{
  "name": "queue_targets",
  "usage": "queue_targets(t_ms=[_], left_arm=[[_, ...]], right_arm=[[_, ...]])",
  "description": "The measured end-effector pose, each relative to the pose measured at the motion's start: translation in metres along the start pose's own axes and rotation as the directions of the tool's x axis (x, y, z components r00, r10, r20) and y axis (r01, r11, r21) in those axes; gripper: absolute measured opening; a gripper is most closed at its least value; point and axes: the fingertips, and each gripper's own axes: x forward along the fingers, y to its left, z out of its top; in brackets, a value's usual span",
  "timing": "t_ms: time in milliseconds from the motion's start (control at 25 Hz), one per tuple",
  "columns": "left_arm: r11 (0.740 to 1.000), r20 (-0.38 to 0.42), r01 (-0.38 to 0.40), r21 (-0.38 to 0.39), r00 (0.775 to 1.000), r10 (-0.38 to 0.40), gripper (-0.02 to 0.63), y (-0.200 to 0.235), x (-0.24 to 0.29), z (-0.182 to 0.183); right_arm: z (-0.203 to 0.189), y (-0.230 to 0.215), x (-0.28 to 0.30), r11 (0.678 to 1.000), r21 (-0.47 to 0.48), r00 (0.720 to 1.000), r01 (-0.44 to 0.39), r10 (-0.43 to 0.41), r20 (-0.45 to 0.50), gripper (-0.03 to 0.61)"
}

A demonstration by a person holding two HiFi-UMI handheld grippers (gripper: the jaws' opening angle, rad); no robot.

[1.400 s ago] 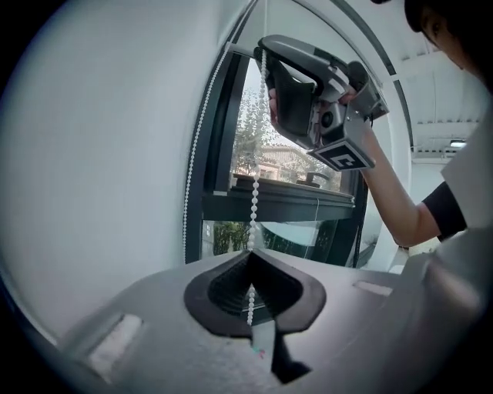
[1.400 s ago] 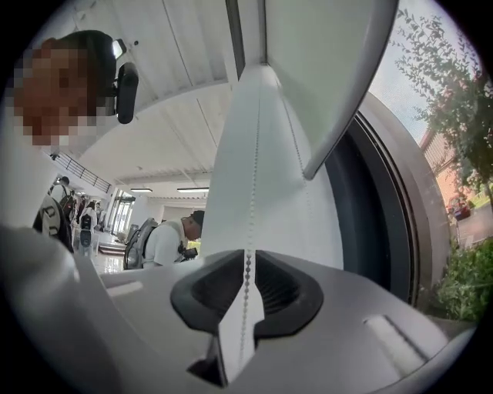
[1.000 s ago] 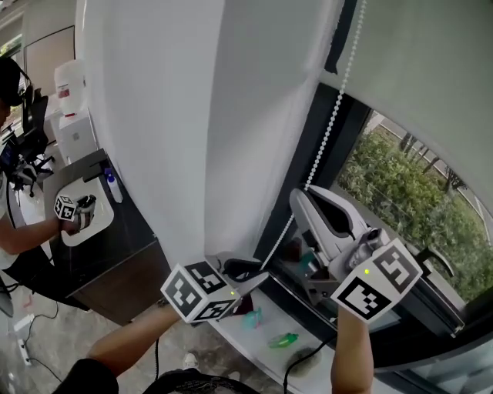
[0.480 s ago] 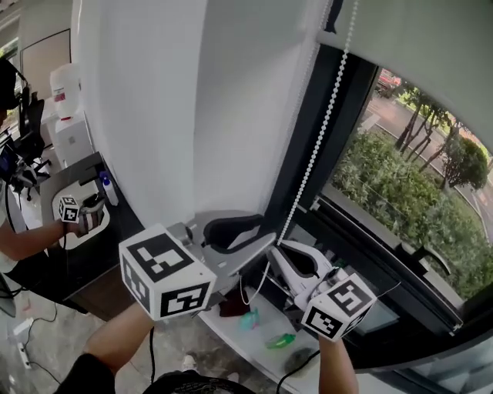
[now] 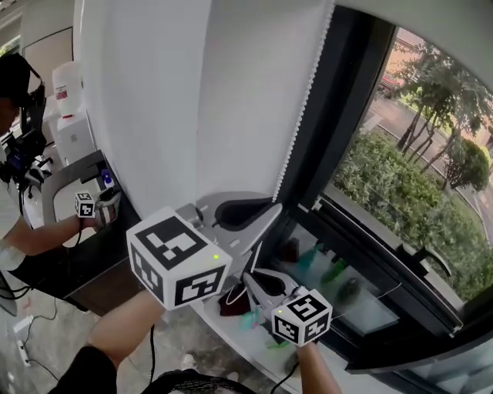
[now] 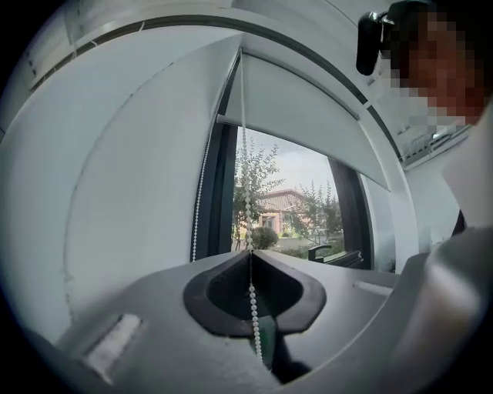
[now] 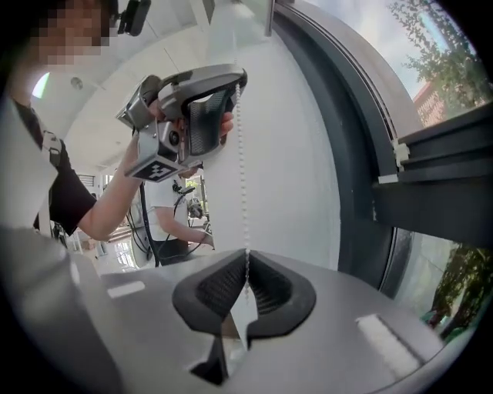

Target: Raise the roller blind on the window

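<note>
The white bead chain (image 5: pixel 305 104) hangs down the dark window frame. My left gripper (image 5: pixel 276 209) is the upper one; its jaws have just been closing and now pinch the bead chain (image 6: pixel 245 177), which runs on between them. Below it my right gripper (image 5: pixel 248 278) is shut on the same bead chain (image 7: pixel 242 169), which runs taut up to the left gripper (image 7: pixel 235 81). The roller blind (image 6: pixel 308 115) hangs with its bottom bar high over the pane; in the head view only a pale strip of the roller blind (image 5: pixel 431 14) shows at the top.
A white wall panel (image 5: pixel 154 115) fills the left. Green items (image 5: pixel 331 271) and a dark red thing (image 5: pixel 231 300) lie on the sill. A window handle (image 5: pixel 431 262) sticks out at the right. Another person (image 5: pixel 23 231) works at a dark desk at the far left.
My right gripper has sunk along the window with the chain. My left gripper has risen above it. The blind's lower edge has climbed almost out of the head view.
</note>
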Motion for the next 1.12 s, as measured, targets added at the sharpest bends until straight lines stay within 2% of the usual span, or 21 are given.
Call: queue_targets(t_ms=[200, 240, 280, 320, 360, 480, 640, 800, 920, 1120], left_arm=[[1.000, -0.006, 0.015, -0.022, 1.000, -0.015, 0.009, 0.004, 0.000, -0.004], [1.000, -0.021, 0.016, -0.021, 1.000, -0.017, 0.009, 0.006, 0.000, -0.009], [1.000, -0.042, 0.018, -0.023, 0.999, -0.019, 0.010, 0.006, 0.000, -0.016], [0.999, -0.064, 0.019, -0.030, 0.998, -0.021, 0.011, 0.007, 0.001, -0.025], [0.999, -0.087, 0.021, -0.042, 0.996, -0.024, 0.011, 0.007, 0.002, -0.037], [0.995, -0.159, 0.024, -0.095, 0.986, -0.039, 0.011, 0.003, 0.005, -0.083], [0.995, -0.252, 0.033, -0.098, 0.966, -0.057, 0.011, -0.005, 0.007, -0.126], [0.996, -0.357, 0.034, -0.082, 0.932, -0.061, 0.012, -0.008, 0.003, -0.169], [0.994, -0.426, 0.017, -0.108, 0.903, -0.061, 0.012, -0.005, -0.004, -0.206], [0.992, -0.449, 0.010, -0.126, 0.891, -0.066, 0.012, -0.008, -0.008, -0.224]], right_arm=[[0.006, -0.004, -0.011, 0.999, -0.022, 0.999, -0.037, 0.037, -0.032, 0.022], [0.017, -0.006, -0.019, 0.999, -0.021, 0.999, -0.043, 0.043, -0.004, 0.062], [0.035, -0.009, -0.028, 0.999, -0.016, 0.998, -0.049, 0.050, 0.043, 0.141], [0.057, -0.011, -0.039, 0.999, -0.010, 0.993, -0.053, 0.054, 0.101, 0.185], [0.083, -0.012, -0.050, 0.999, -0.009, 0.985, -0.054, 0.055, 0.161, 0.190], [0.157, -0.008, -0.073, 0.998, -0.060, 0.952, -0.031, 0.047, 0.303, 0.190], [0.216, 0.006, -0.073, 0.985, -0.170, 0.935, 0.012, 0.049, 0.352, 0.162], [0.244, 0.012, -0.062, 0.976, -0.213, 0.935, 0.034, 0.044, 0.351, 0.152], [0.255, 0.012, -0.060, 0.977, -0.210, 0.924, 0.042, 0.042, 0.381, 0.117], [0.255, 0.011, -0.056, 0.970, -0.237, 0.924, 0.063, 0.033, 0.380, 0.067]])
